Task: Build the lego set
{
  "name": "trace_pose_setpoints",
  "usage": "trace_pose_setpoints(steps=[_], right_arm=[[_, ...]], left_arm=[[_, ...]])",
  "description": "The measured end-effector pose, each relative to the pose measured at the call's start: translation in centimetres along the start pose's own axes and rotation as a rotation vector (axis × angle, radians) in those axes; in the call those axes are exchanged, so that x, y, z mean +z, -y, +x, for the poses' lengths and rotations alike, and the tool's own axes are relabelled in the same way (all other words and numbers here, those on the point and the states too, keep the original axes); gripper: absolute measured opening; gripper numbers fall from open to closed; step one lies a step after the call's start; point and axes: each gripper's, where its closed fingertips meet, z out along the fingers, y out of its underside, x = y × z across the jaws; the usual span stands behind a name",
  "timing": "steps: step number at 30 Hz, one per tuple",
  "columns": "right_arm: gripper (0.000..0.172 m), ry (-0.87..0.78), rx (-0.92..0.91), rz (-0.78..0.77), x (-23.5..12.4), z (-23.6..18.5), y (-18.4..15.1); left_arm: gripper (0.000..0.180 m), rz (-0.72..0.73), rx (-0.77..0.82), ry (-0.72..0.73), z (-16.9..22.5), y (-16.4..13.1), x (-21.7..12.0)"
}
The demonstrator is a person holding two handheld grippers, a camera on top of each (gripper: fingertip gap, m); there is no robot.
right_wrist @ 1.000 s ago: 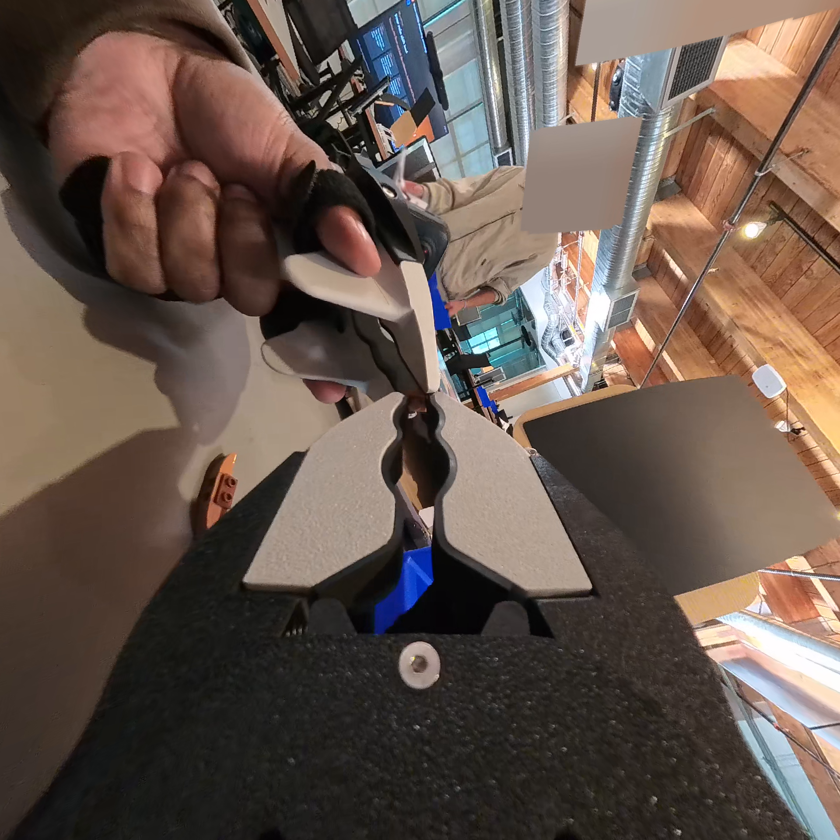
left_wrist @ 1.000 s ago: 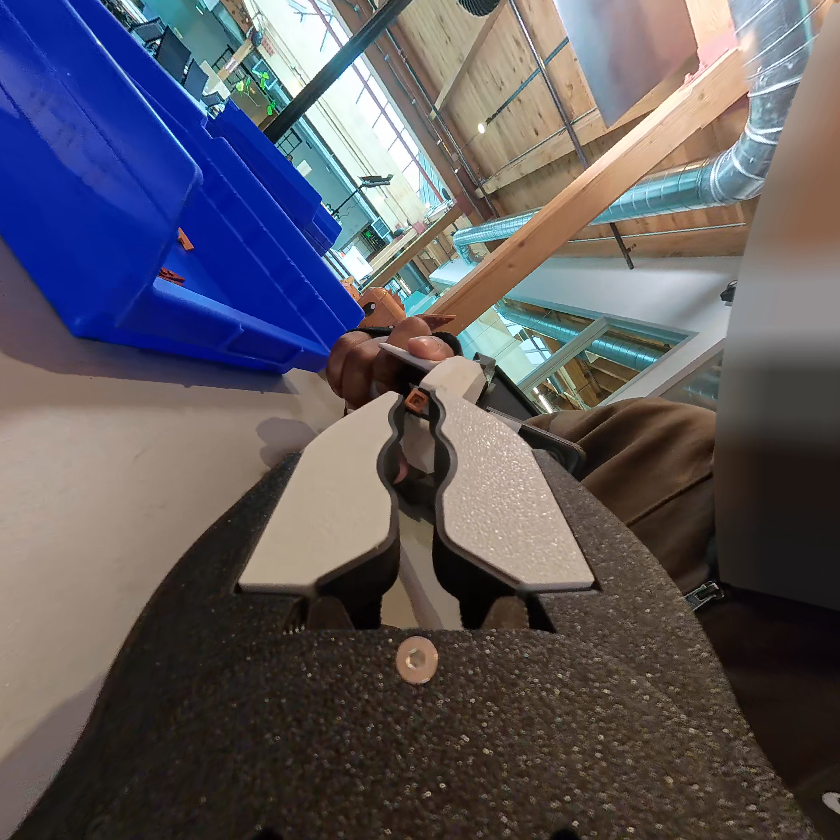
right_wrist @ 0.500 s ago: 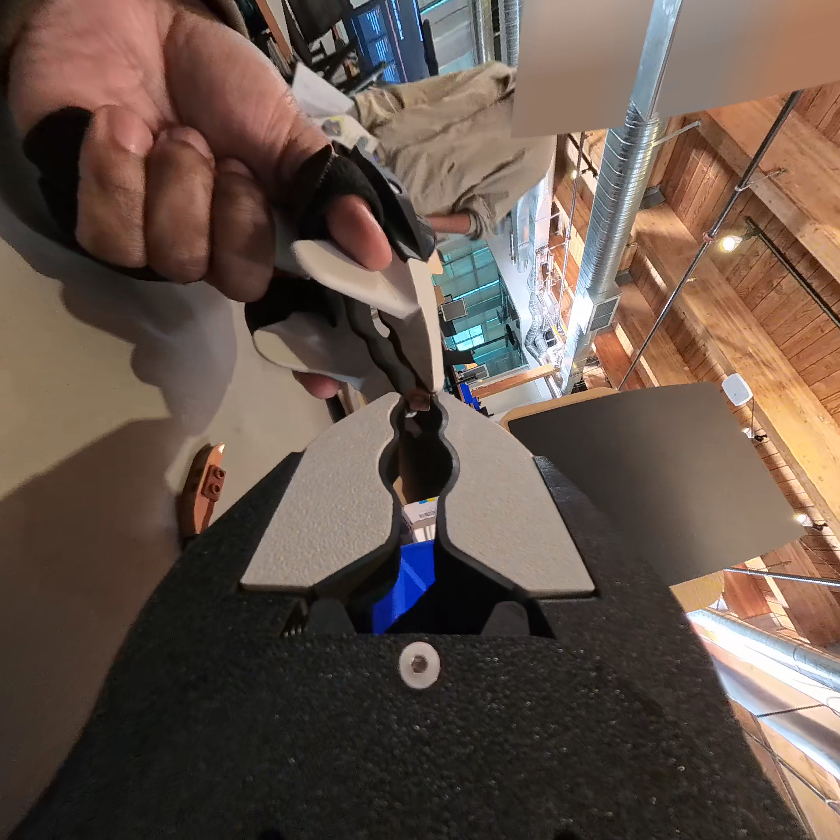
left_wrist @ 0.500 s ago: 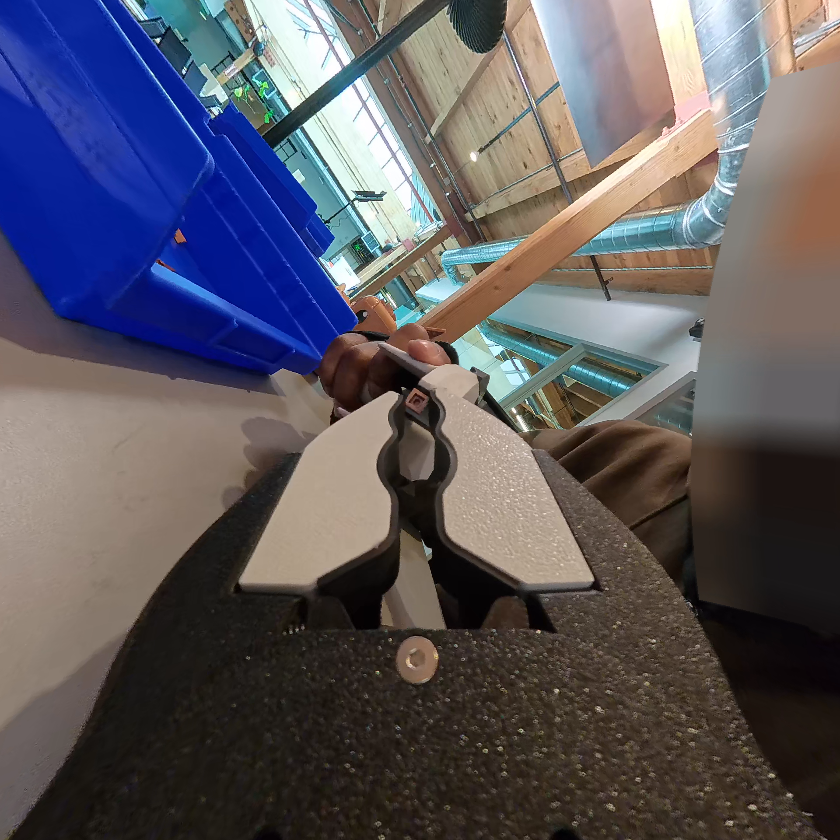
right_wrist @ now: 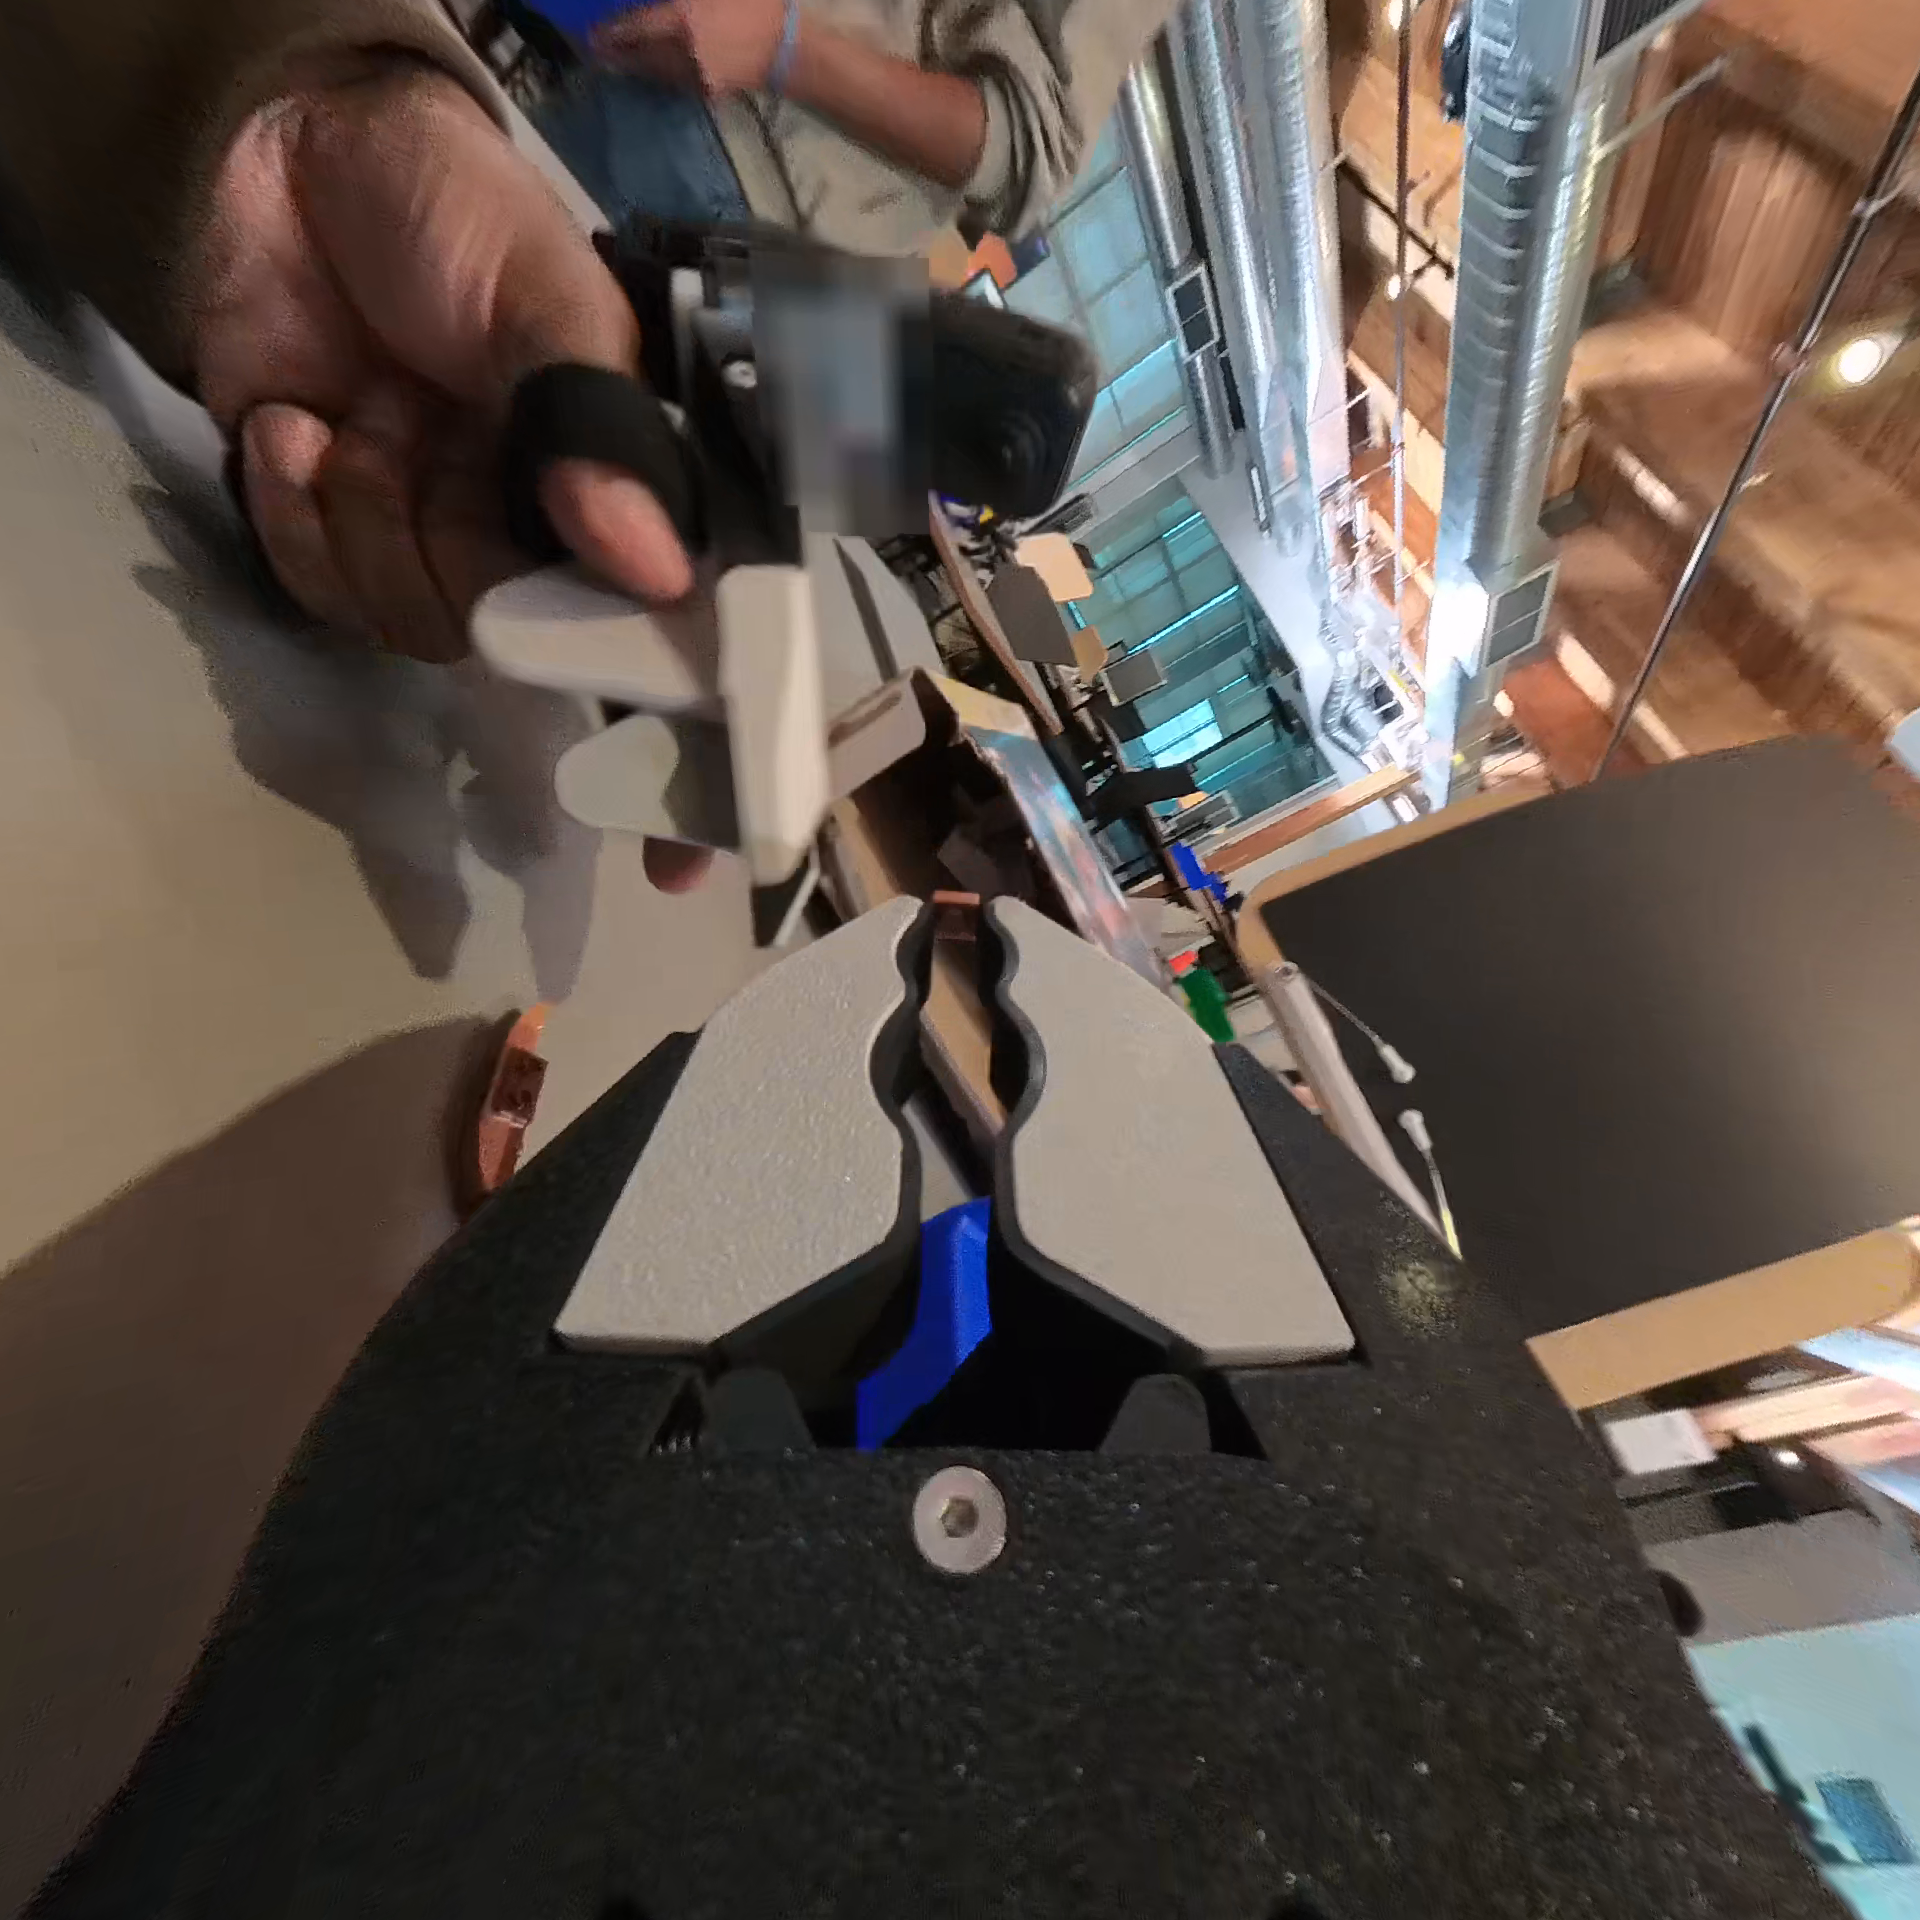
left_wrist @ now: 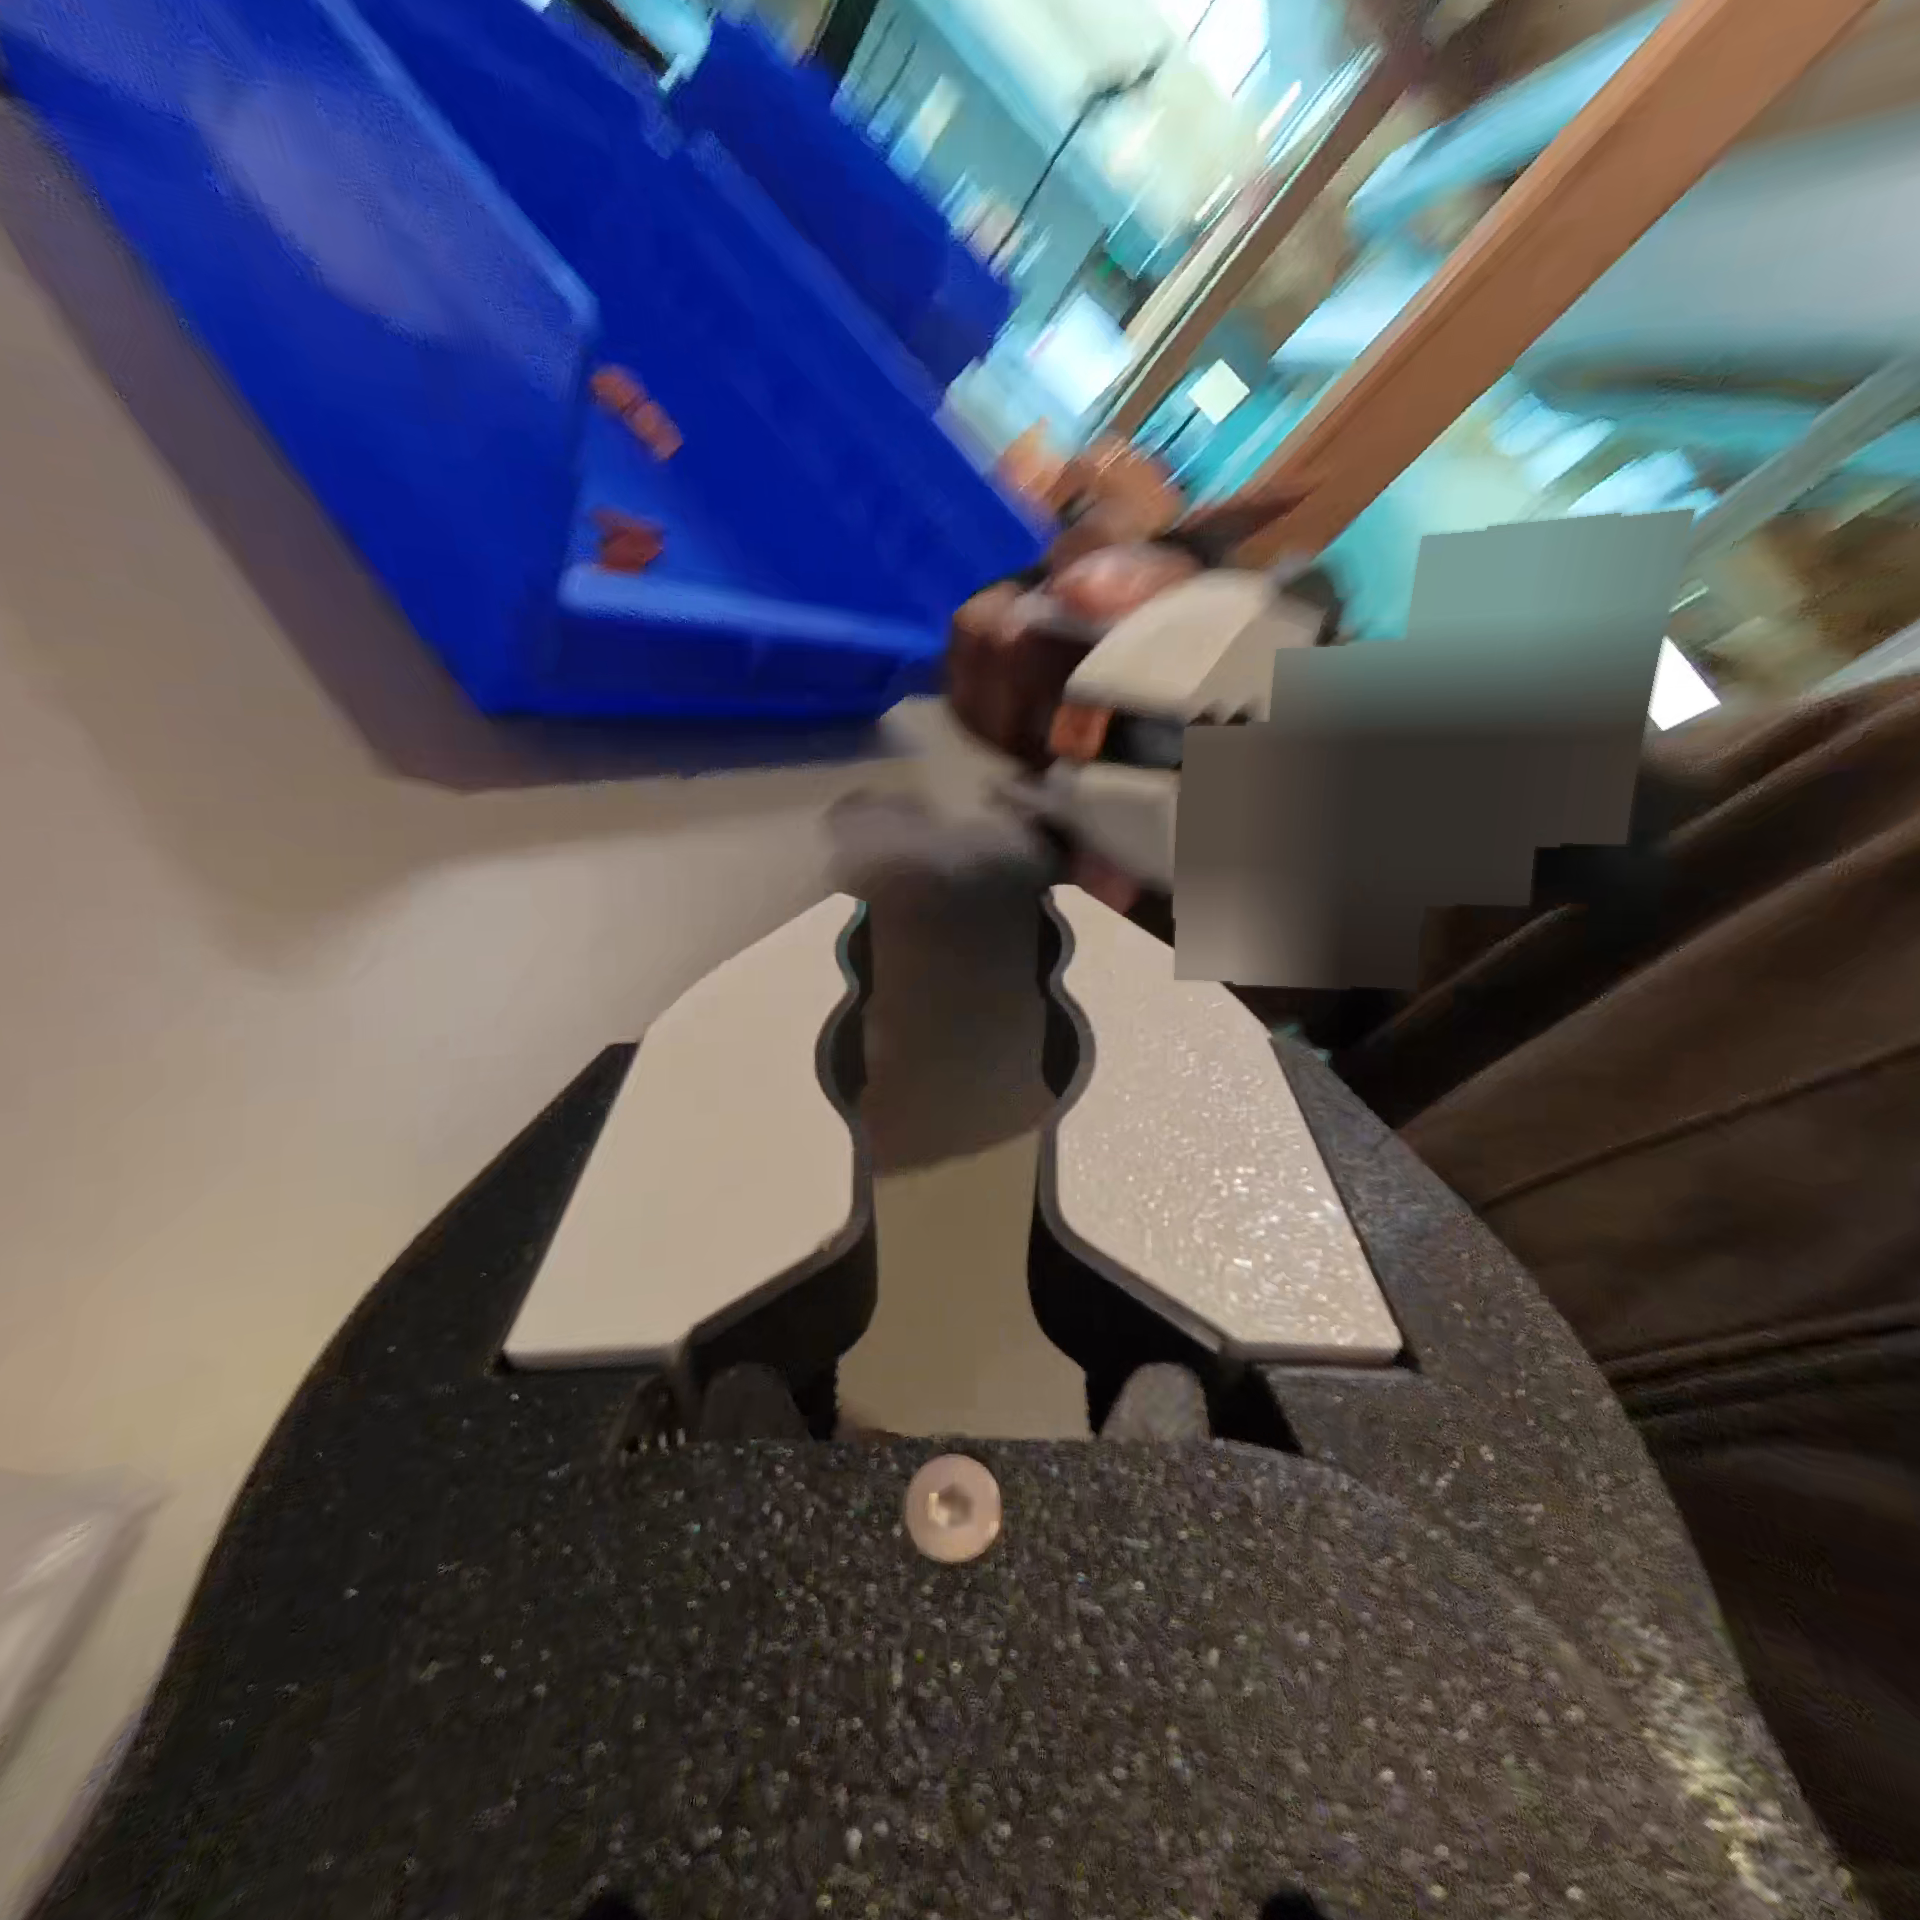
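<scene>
Two tools: right tool (right_wrist: 956,914) pinches brown brick (right_wrist: 957,922).

My fingers (right_wrist: 800,1132) carry matt grey plates with a fine pebbled grain, edged in smooth black rubber-like lining. My housing (right_wrist: 935,1714) is coarse black, speckled and rough, fixed with one bright metal screw (right_wrist: 958,1519). The small brick (right_wrist: 954,925) between my fingertips is smooth brown plastic. The bins (left_wrist: 436,343) are glossy blue plastic. The tabletop (left_wrist: 208,935) is matt pale grey.
</scene>
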Motion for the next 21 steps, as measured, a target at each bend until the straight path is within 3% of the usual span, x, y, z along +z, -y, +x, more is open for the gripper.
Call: trace_pose_setpoints(steps=[3,8,14,17,21], right_arm=[[0.007,0.04,0.065,-0.002,-0.1,0.1,-0.6],[0.007,0.186,0.108,-0.031,0.1,-2.1,-1.4],[0.008,0.441,0.284,-0.145,-0.1,-5.5,-3.2],[0.008,0.523,0.383,-0.237,-0.4,-6.4,-4.3],[0.007,0.603,0.519,-0.303,-1.0,-7.1,-4.7]], left_arm=[[0.03,-0.231,0.185,0.243,-3.0,-2.6,-0.6],[0.029,-0.446,0.352,0.314,-3.8,-5.5,-0.1],[0.015,-0.559,0.558,0.364,-4.6,-6.4,0.3],[0.006,-0.577,0.642,0.296,-3.9,-6.6,0.9],[0.006,-0.571,0.917,0.288,-3.7,-6.2,1.0]])
